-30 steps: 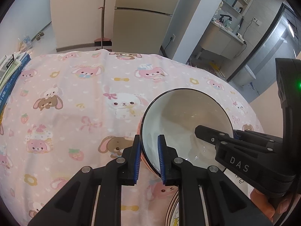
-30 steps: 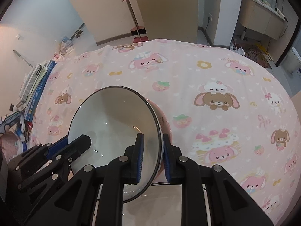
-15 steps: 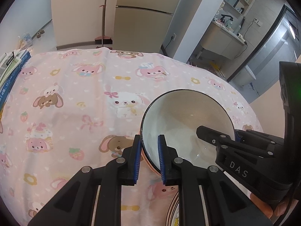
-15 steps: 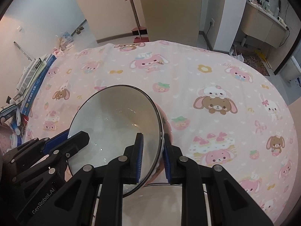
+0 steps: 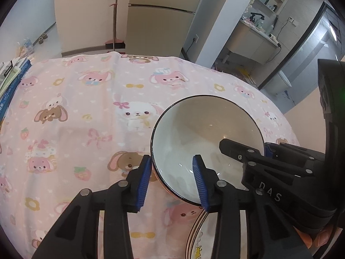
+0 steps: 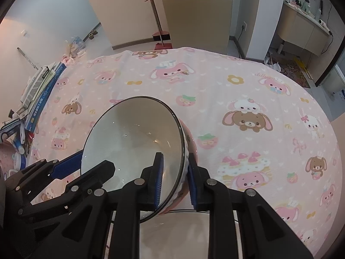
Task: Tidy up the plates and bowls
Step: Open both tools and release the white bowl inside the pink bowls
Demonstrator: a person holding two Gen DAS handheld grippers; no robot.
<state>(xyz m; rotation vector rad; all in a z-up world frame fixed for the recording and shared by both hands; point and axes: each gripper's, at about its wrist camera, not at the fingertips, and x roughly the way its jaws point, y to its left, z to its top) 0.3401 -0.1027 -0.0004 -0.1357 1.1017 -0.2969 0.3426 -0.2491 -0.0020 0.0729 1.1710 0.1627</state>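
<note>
At the far left edge of the table a pile of books (image 6: 41,90) leans against the pink rabbit-print tablecloth (image 5: 86,112). Right of them, toward the near side, a white bowl (image 5: 204,133) with a dark rim is held tipped, its pink outside showing at the lower edge.

The left gripper (image 5: 172,181) straddles the bowl's left rim; its jaws are opening, the blue pads standing clear on either side of the rim, so it no longer holds anything. The right gripper (image 6: 174,179) is clamped on the bowl's right rim, one pad inside, one outside, and carries the bowl alone.

Just under it, at the near edge, lies a plate (image 5: 196,237) with a ringed border, and in the right wrist view another white dish (image 6: 172,233) sits directly beneath the bowl.

This looks like the handover-and-stack step: I'd judge the bowl is about to be set onto the dish below. That calls for the left gripper to draw back clear of the rim, then the right to level the bowl, lower it gently and release.
</note>
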